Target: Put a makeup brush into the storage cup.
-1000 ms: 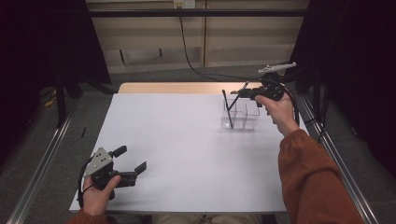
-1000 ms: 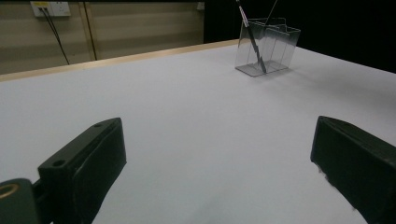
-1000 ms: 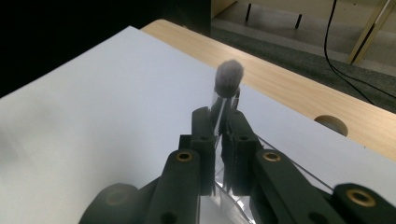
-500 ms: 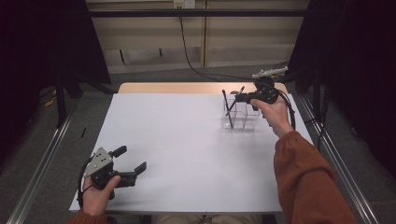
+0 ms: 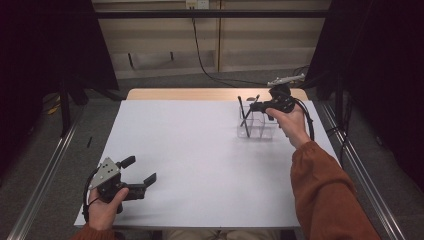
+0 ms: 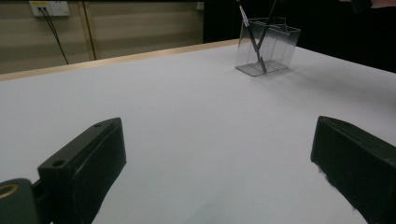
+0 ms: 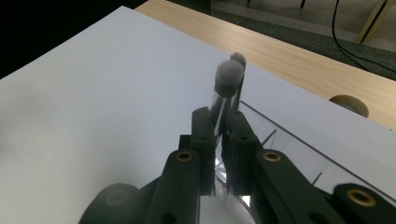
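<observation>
The right gripper [image 5: 261, 106] has drifted slightly back over the clear holder [image 5: 257, 125], jaws pinching a slim brush [image 7: 229, 79] (nearly seated, I'd say); left gripper [image 5: 135, 172] rests wide on the worktop [image 5: 200, 150].

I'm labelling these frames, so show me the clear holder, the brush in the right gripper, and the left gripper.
clear holder [image 6: 275, 49], left gripper view, its front wall.
brush [image 7: 229, 77], right gripper view, its grey tip.
left gripper [image 5: 142, 171], high view, between its open jaws.

A lab-like recording bay: white table [image 5: 200, 150], black curtains [image 5: 45, 45] (rails alongside).
</observation>
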Action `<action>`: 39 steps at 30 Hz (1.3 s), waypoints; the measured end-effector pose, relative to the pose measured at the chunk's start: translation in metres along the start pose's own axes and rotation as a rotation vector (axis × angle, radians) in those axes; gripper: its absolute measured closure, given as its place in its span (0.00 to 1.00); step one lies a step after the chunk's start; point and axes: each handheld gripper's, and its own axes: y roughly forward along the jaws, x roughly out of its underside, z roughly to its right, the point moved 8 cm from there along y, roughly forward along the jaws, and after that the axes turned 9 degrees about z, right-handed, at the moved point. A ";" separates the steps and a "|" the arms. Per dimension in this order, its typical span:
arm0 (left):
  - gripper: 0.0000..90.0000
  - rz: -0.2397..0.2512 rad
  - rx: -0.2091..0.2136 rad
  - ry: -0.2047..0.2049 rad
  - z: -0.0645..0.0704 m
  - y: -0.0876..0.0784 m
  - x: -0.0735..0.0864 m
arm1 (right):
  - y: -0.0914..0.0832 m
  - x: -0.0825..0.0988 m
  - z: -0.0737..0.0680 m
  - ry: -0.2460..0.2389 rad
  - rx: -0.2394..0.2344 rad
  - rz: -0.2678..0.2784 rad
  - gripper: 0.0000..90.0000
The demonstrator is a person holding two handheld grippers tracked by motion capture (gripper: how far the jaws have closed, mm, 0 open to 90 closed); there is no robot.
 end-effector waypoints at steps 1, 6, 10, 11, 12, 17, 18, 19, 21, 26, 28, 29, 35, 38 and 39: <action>0.04 0.000 0.000 0.001 0.000 0.000 0.000 | 0.000 0.000 0.000 0.000 -0.002 0.000 0.93; 0.04 0.001 0.008 0.003 0.002 0.000 0.000 | 0.001 0.003 0.000 0.000 -0.003 0.003 0.92; 0.04 -0.002 0.015 0.008 0.003 0.001 0.000 | 0.001 0.005 0.002 0.006 -0.001 0.012 0.90; 0.04 -0.002 0.016 0.012 0.003 0.001 0.000 | 0.001 0.006 0.003 0.005 -0.002 0.017 0.89; 0.04 -0.002 0.015 0.012 0.003 0.000 0.000 | 0.001 0.006 0.003 0.002 0.001 0.019 0.87; 0.04 -0.001 0.017 0.013 0.003 0.001 0.000 | -0.001 0.006 0.004 0.002 0.003 0.038 0.75; 0.04 -0.001 0.019 0.018 0.003 0.001 0.000 | -0.001 0.006 0.004 0.000 0.007 0.042 0.68; 0.04 0.000 0.018 0.014 0.003 0.001 0.000 | -0.001 0.006 0.004 0.002 0.004 0.046 0.61; 0.04 -0.001 0.017 0.014 0.003 0.001 0.000 | 0.000 0.006 0.004 0.002 0.012 0.051 0.50; 0.04 -0.001 0.019 0.018 0.003 0.001 0.000 | 0.000 0.006 0.003 -0.007 0.024 0.064 0.33; 0.04 -0.001 0.018 0.017 0.003 0.001 0.000 | 0.001 0.006 0.003 -0.011 0.030 0.074 0.25; 0.04 -0.002 0.018 0.021 0.003 0.001 0.000 | 0.001 0.006 0.003 -0.015 0.034 0.075 0.22; 0.04 0.001 0.014 0.011 0.003 0.002 0.000 | 0.001 0.008 0.005 -0.019 0.058 0.104 0.09; 0.04 -0.001 0.013 0.011 0.002 0.004 0.001 | 0.001 0.008 0.007 -0.020 0.053 0.116 0.02; 0.04 -0.003 0.013 0.011 0.002 0.004 0.001 | 0.001 0.008 0.007 -0.020 0.054 0.117 0.02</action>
